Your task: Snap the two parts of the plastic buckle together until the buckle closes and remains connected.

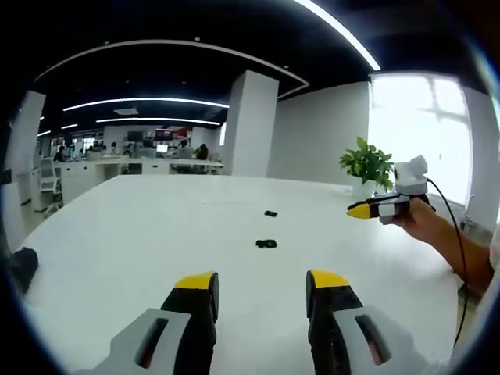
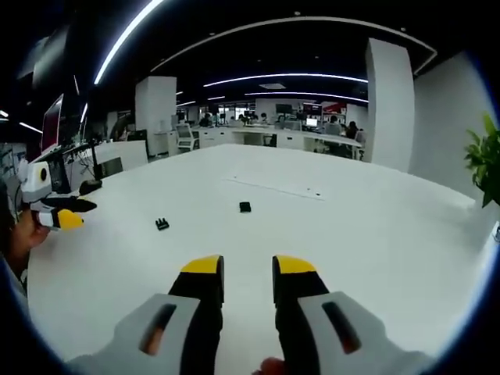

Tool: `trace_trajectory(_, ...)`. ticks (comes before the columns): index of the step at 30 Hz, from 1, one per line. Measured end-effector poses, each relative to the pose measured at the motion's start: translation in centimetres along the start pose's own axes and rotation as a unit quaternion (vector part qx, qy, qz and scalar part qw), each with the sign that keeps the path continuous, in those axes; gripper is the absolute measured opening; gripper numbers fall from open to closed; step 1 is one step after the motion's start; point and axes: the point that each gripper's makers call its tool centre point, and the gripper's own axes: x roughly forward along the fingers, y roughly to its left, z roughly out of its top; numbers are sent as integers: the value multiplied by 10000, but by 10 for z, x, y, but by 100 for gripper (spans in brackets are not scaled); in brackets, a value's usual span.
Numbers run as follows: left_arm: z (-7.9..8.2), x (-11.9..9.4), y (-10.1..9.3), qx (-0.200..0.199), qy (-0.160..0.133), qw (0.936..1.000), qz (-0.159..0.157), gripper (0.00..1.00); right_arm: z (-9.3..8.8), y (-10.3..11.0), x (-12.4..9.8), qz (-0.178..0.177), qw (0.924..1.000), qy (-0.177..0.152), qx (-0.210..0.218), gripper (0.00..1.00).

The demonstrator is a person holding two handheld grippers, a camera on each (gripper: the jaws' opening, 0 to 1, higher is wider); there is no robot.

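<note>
Two small black buckle parts lie apart on the white table [image 1: 141, 234]. In the left gripper view the nearer part [image 1: 266, 244] sits ahead of my jaws and the farther part [image 1: 271, 213] lies beyond it. My left gripper [image 1: 262, 281] is open and holds nothing. A hand holds the right gripper [image 1: 373, 208] above the table at the right. In the right gripper view one part [image 2: 162, 224] lies to the left and the other [image 2: 245, 207] straight ahead. My right gripper [image 2: 248, 267] is open with a narrower gap and holds nothing. The left gripper [image 2: 66, 212] hovers at the far left.
A potted green plant [image 1: 367, 164] stands near the table's edge by the bright window; its leaves [image 2: 484, 156] show at the right. A dark object [image 1: 23, 266] lies at the table's edge. A white pillar [image 1: 250, 125] and office desks stand beyond the table.
</note>
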Motion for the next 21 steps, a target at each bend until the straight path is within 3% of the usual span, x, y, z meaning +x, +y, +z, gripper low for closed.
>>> trace_trajectory(21, -7, -2, 2, -51, 88, 9999, -8, 45, 13, -3, 39, 136, 9999, 97, -21, 25)
